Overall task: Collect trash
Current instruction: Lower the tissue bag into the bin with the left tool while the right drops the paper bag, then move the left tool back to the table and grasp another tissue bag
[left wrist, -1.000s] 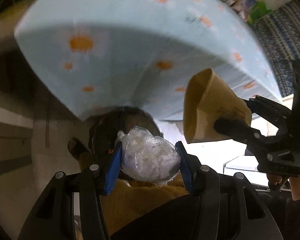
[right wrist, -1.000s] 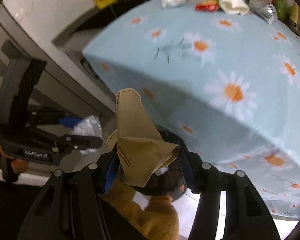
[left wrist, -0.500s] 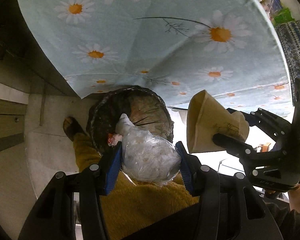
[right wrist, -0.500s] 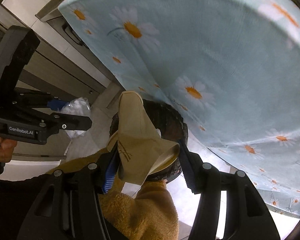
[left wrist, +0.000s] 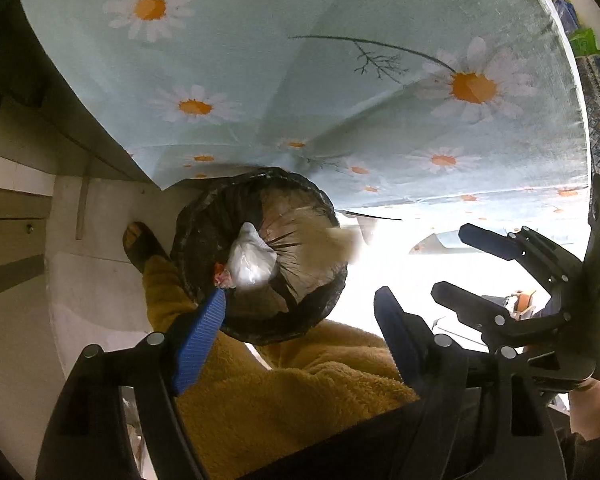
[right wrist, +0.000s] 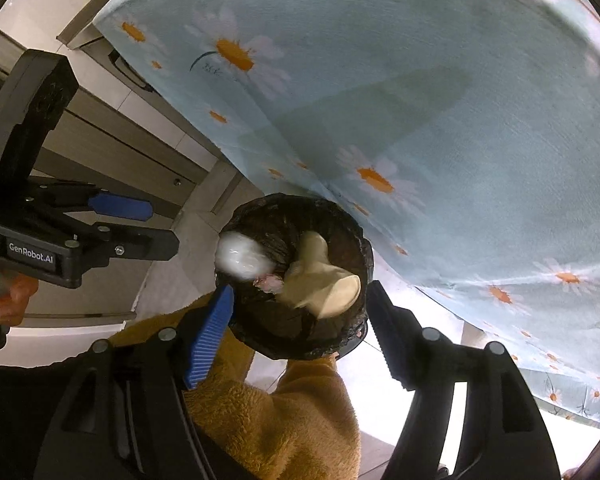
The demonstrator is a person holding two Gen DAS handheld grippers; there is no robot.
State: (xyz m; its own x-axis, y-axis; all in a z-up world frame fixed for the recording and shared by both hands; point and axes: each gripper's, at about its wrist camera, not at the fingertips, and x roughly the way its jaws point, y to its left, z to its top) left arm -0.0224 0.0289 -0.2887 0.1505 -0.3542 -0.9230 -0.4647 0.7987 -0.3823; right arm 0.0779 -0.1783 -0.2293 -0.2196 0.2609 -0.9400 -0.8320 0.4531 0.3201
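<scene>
Both grippers hang over the black-lined trash bin (left wrist: 260,256), which sits at the daisy tablecloth (left wrist: 340,80) hem. The left gripper (left wrist: 300,328) and right gripper (right wrist: 300,316) have just spread their fingers, nothing between them. The clear plastic bag (left wrist: 252,262) and tan paper cone (right wrist: 320,284) are inside the bin's rim.
</scene>
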